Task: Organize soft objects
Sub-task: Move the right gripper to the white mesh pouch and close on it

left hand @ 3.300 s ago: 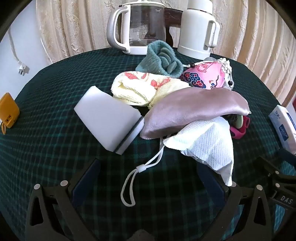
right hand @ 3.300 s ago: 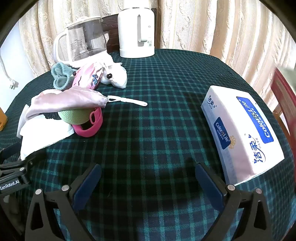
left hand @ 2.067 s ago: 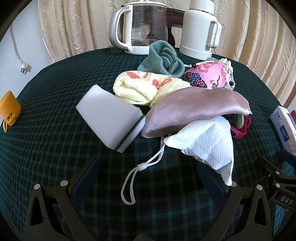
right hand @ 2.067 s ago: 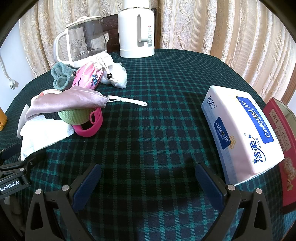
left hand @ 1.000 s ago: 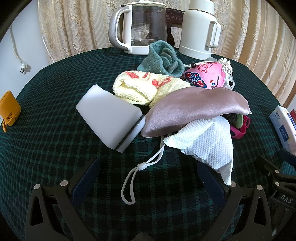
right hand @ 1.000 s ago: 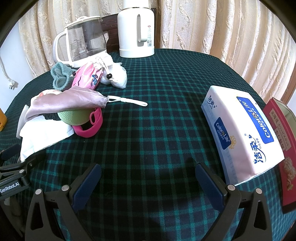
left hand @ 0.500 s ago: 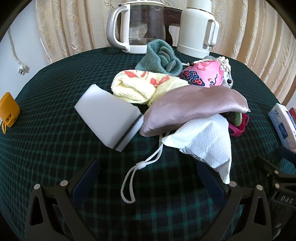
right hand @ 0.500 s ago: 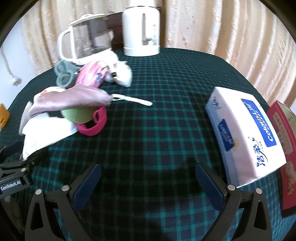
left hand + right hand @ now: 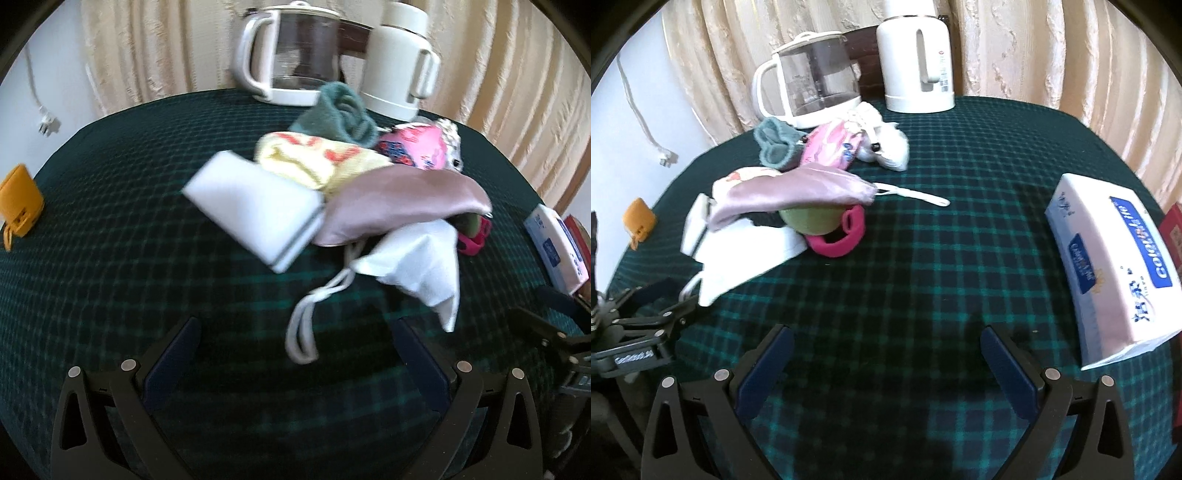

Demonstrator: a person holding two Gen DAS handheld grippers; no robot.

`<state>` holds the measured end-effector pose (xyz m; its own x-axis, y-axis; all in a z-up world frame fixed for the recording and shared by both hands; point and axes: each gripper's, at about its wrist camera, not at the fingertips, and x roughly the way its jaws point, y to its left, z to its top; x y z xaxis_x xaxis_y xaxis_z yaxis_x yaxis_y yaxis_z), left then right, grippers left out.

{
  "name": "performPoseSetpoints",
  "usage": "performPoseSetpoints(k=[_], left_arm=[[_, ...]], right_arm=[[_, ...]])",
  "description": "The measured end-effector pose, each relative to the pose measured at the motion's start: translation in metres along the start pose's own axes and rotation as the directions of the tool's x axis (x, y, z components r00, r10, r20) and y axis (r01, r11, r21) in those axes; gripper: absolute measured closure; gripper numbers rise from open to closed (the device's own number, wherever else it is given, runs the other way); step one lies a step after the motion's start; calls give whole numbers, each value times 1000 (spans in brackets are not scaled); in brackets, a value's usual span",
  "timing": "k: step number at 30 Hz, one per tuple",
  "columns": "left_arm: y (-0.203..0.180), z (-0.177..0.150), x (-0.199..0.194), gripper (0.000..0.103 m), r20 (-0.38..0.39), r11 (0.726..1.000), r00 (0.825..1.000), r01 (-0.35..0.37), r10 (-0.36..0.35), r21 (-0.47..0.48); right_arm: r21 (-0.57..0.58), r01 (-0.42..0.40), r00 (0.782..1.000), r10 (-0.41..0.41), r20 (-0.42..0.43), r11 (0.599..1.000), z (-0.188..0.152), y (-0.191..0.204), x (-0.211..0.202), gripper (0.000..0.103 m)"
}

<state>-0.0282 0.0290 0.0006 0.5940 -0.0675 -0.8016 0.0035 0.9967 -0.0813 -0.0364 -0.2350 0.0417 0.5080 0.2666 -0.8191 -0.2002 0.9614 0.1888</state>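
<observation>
Left wrist view: the camera has drawn back and swung left since half a second ago, so the heap of soft things sits further right and blurred. The left gripper (image 9: 295, 354) hangs with fingers wide apart, empty, over the dark green checked tablecloth (image 9: 110, 258). The white face mask (image 9: 417, 266), mauve satin pouch (image 9: 402, 203) and white sponge block (image 9: 255, 214) lie heaped, touching.

Right wrist view: the view has shifted, showing more table on the left. The right gripper (image 9: 886, 363) is spread open, empty. The glass kettle (image 9: 812, 88) looks empty; the white-and-blue tissue pack (image 9: 1108, 266) lies well apart from the heap
</observation>
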Motion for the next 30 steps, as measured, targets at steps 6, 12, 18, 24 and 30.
performPoseSetpoints(k=[6, 12, 18, 24, 30], left_arm=[[35, -1, -8, 0, 7, 997, 999, -38, 39, -72], [59, 4, -18, 0, 40, 989, 996, -74, 80, -126], [65, 13, -16, 0, 52, 987, 995, -77, 85, -139], [65, 16, -14, 0, 54, 988, 996, -63, 71, -143], [68, 17, -15, 0, 58, 987, 996, -64, 73, -148]], right_arm=[[-38, -84, 996, 84, -6, 996, 1, 19, 1, 0], [-115, -138, 990, 137, -10, 984, 10, 47, 4, 0], [-216, -156, 987, 160, 4, 964, 26, 78, 14, 0], [-266, -120, 990, 135, 36, 956, 45, 96, 31, 0], [-294, -112, 990, 131, 47, 949, 48, 104, 36, 1]])
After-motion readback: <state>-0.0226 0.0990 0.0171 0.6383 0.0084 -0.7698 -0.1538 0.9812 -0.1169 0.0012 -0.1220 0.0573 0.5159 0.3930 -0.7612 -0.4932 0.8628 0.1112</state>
